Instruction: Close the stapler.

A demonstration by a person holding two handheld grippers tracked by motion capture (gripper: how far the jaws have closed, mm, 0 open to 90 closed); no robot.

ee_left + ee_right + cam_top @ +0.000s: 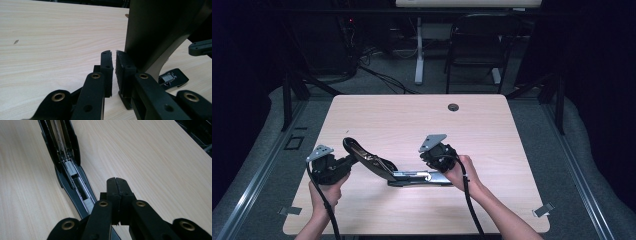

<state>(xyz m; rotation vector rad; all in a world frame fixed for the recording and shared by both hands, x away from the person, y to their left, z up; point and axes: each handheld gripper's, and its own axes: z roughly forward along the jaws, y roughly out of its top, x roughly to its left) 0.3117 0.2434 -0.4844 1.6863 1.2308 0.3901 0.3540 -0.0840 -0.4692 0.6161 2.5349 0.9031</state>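
Stapler (387,172) lies opened out near the middle of the table (412,115), between your two hands: its base flat on the wood, its top arm swung up and slanting toward your left. Your left hand (323,192) comes in from the table's near edge, wrist bent, its gripper (347,161) level and aimed rightward at the raised arm. In the left gripper view (113,72) the jaws are nearly together with a thin slit between them, just beside the dark arm; no frame settles whether they pinch anything. Your right hand (462,172) reaches in at a slant, its gripper (432,159) over the base's end. In the right gripper view (117,195) those jaws are clenched on nothing, beside the open staple channel (75,178).
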